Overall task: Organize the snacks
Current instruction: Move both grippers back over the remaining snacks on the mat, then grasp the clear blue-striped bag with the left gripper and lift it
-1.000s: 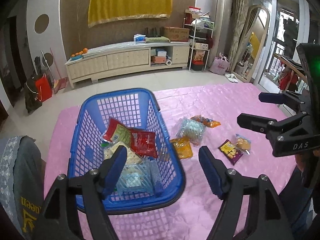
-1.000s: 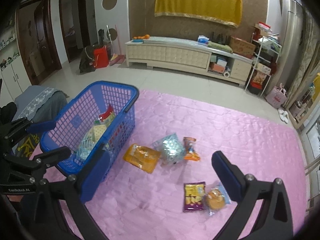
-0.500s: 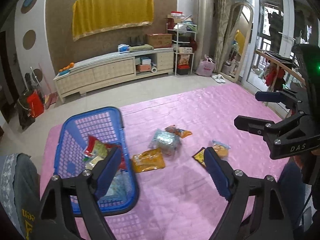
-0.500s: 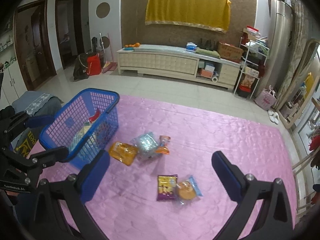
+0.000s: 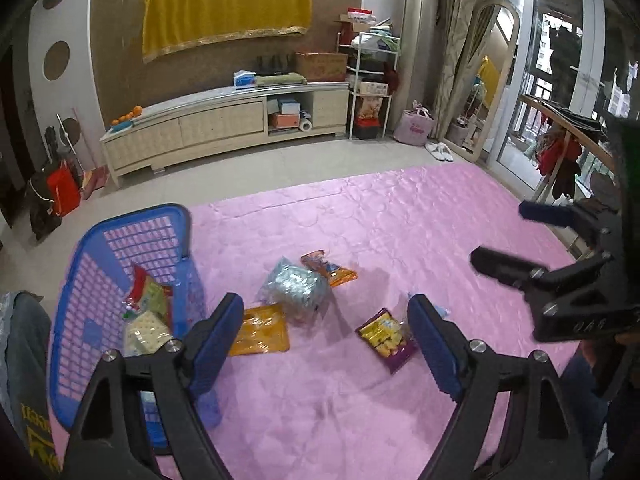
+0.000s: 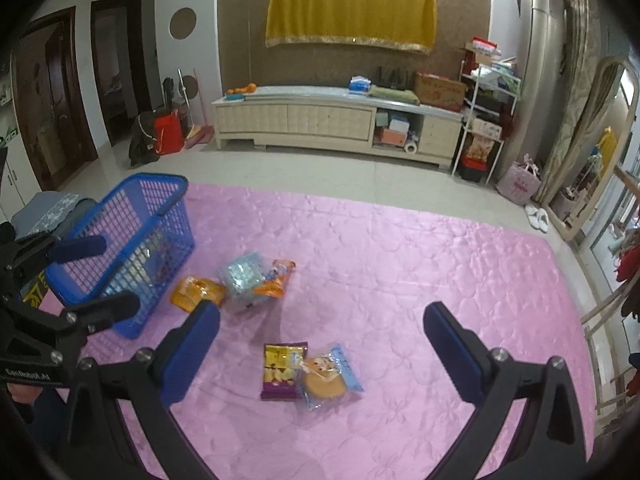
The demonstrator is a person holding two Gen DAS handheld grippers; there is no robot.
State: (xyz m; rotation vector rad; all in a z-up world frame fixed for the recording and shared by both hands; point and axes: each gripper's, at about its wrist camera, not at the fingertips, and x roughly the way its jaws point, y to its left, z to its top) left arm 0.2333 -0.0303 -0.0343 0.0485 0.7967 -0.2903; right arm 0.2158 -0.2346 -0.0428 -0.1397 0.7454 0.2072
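Observation:
A blue plastic basket (image 5: 120, 236) (image 6: 132, 200) holding several snack packs stands at the left of the pink mat. On the mat lie a yellow pack (image 5: 262, 330) (image 6: 196, 292), a silvery bag (image 5: 296, 286) (image 6: 242, 274), an orange pack (image 5: 328, 268) (image 6: 276, 278), a purple pack (image 5: 386, 338) (image 6: 282, 368) and a clear-wrapped cake (image 6: 324, 376). My left gripper (image 5: 326, 344) is open and empty above the mat, right of the basket. My right gripper (image 6: 320, 356) is open and empty over the purple pack and cake.
The pink mat (image 5: 360, 220) covers the floor. A long beige cabinet (image 6: 336, 120) stands against the far wall, a metal shelf rack (image 5: 370, 84) and a standing mirror (image 5: 484, 76) at the right. A grey cloth (image 6: 52, 208) lies left of the basket.
My left gripper has moved right from over the basket to above the loose packs. My right gripper has pulled back and now frames the purple pack and cake. Both stay open.

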